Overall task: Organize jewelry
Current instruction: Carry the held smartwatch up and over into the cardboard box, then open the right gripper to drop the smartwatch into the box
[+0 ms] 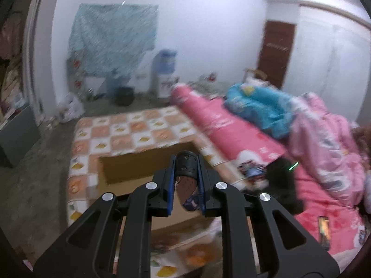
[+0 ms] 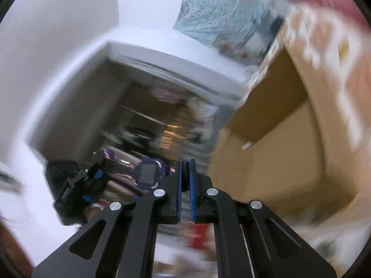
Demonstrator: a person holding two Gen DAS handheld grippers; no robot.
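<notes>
The left tongs [image 1: 187, 162] pinched a watch strap [image 1: 186, 169], black on its outer face and reddish-brown on its inner face, between their blue pads. The strap stood upright at the fingertips and curled down between the fingers, where a dark blue part of the watch hung lower. Just beyond and below these tongs lay an open cardboard box [image 1: 129, 169] on a bed covered with a checked sheet [image 1: 120, 127] printed with fruit. To the right of the tongs sat a rolled pink quilt [image 1: 215, 120], a blue blanket [image 1: 259, 108] and a phone [image 1: 324, 231] with a lit screen. Farther off stood a water dispenser [image 1: 165, 74]; its label was too blurred to read.

The right tongs [image 2: 185, 173] were pressed together, with only a thin gap between the pads and nothing clearly held. Their view was tilted and smeared. To their left appeared the other tongs [image 2: 92, 178] and a dark blue watch [image 2: 148, 176] with a square face; to their right, the cardboard box [image 2: 278, 150]. No writing could be read anywhere.
</notes>
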